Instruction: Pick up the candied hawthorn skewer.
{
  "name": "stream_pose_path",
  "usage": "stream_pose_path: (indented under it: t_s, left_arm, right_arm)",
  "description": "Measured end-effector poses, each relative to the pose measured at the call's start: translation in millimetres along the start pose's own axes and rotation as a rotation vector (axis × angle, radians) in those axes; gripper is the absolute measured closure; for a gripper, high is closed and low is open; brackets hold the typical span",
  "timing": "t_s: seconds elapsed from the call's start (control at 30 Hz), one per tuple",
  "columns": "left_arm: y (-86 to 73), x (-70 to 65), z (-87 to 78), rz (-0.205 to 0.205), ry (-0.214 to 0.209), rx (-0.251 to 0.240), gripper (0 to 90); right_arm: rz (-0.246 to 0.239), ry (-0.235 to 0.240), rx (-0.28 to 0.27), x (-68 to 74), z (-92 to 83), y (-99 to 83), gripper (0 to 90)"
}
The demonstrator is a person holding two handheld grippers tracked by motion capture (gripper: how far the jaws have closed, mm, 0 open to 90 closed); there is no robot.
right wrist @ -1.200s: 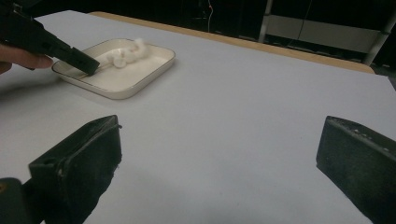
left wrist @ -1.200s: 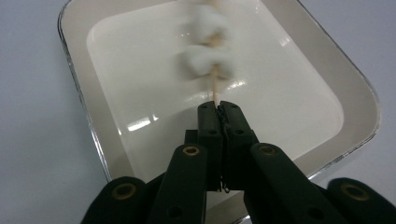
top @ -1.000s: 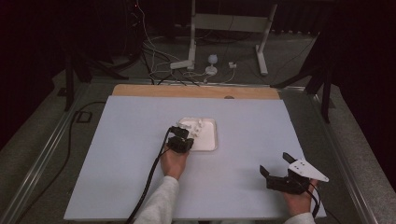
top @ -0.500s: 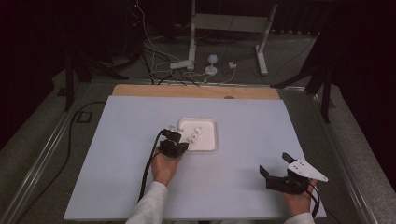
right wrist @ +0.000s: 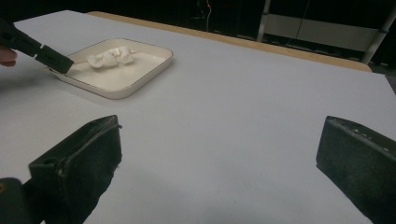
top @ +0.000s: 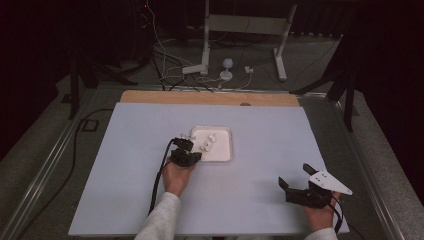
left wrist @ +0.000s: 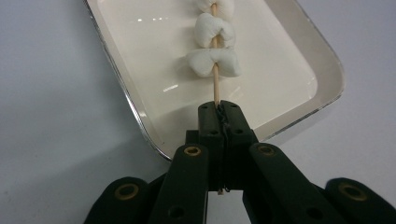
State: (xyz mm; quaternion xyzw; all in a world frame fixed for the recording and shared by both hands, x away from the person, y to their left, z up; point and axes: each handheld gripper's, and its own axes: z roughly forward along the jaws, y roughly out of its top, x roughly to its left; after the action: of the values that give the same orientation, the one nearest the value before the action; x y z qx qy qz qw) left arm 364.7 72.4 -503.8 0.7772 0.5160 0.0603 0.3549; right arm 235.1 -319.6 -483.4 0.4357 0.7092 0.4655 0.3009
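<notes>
The left tongs [left wrist: 219, 114] are clamped tight on the bare end of a thin wooden skewer [left wrist: 215, 88] threaded with soft white marshmallow pieces [left wrist: 214, 63]. The skewer runs from the pinched jaws toward twelve o'clock in the left gripper view, its marshmallows lying over the floor of a shallow white rectangular tray with a metal-edged rim [left wrist: 140, 121]. Seen from the high view, that tray [top: 226, 155] sits near the middle of the pale lavender counter [top: 270, 130], and the left tongs [top: 187, 150] meet it at its nine o'clock edge, with the person's left hand [top: 176, 176] behind them at six o'clock.

The right tongs [top: 296, 180] stand wide apart with nothing between them, resting well apart from the tray at the counter's five o'clock corner. In the right gripper view the tray [right wrist: 140, 77] lies toward ten o'clock.
</notes>
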Motion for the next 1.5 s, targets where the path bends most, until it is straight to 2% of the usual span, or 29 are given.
stream_pose_path:
  t_s: [0.07,0.3,0.4,0.6,0.87,1.1,1.23,1.43,1.5]
  left_arm:
    - [0.4,0.6,-4.8,-0.005,-0.011,-0.021,90.0]
    - [-1.1,2.8,-20.3,0.002,-0.040,-0.086,90.0]
    - [-4.6,3.7,-27.8,0.002,-0.050,-0.116,90.0]
    - [-10.6,7.3,-45.4,0.012,-0.083,-0.183,90.0]
    - [-19.1,12.4,-66.1,0.021,-0.094,-0.242,90.0]
    - [-28.8,17.9,-75.6,0.042,-0.107,-0.281,90.0]
    - [-34.0,21.6,-77.5,0.052,-0.115,-0.306,90.0]
    - [-37.3,17.4,-80.7,0.089,-0.141,-0.338,90.0]
    - [-37.8,15.7,-81.4,0.098,-0.151,-0.342,90.0]
  right_arm:
    - [0.017,0.010,-0.004,0.1,0.4,0.5,0.4]
    - [0.017,0.019,0.004,1.6,2.9,0.5,0.3]
    - [0.066,0.048,-0.007,-2.0,1.3,0.0,0.3]
    - [0.085,0.066,-0.008,-3.6,1.3,-0.1,0.3]
    - [0.083,0.082,-0.002,-1.8,3.5,-0.1,0.3]
    - [0.072,0.105,0.006,3.0,6.0,0.8,0.3]
    - [0.101,0.130,-0.006,3.6,6.5,2.0,0.3]
    - [0.099,0.135,-0.008,5.1,6.4,3.2,0.3]
    - [0.115,0.149,-0.012,5.4,6.9,4.9,0.3]
